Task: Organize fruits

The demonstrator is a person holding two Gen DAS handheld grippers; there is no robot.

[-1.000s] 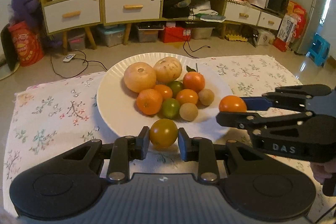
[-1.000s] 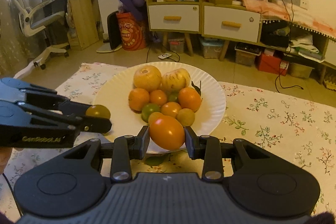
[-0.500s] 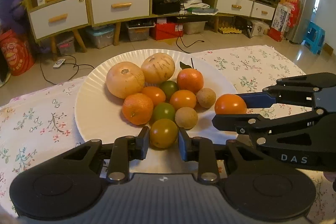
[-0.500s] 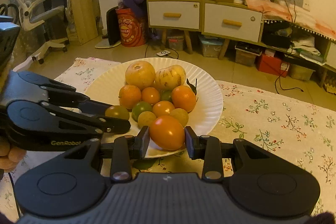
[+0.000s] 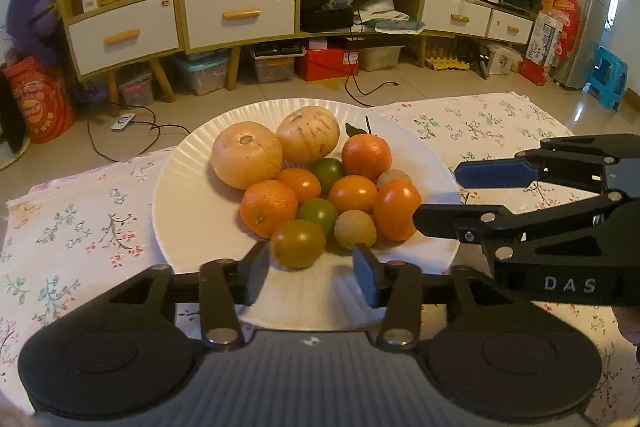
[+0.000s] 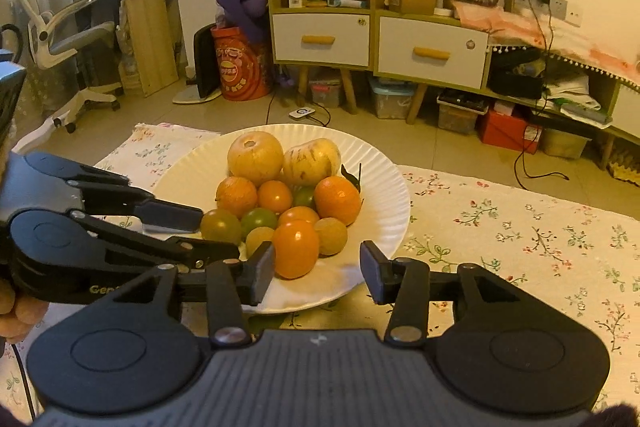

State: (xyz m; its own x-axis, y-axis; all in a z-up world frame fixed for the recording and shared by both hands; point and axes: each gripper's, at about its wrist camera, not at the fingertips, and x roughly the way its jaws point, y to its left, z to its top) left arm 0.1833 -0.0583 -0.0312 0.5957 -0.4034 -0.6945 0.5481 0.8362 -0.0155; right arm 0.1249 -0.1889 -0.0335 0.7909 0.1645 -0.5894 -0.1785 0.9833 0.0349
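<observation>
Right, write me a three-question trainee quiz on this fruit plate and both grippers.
1. True or false: the left gripper is clamped on the olive-brown tomato.
2. Multiple choice: the orange tomato in front of the right gripper is A) on the floral cloth, B) on the white plate, C) gripped mid-air.
3. Fill in: the two largest fruits sit at the plate's ____ side, seen from the grippers.

Key: 1 false, its fingers stand apart; 2 B; 3 far.
</observation>
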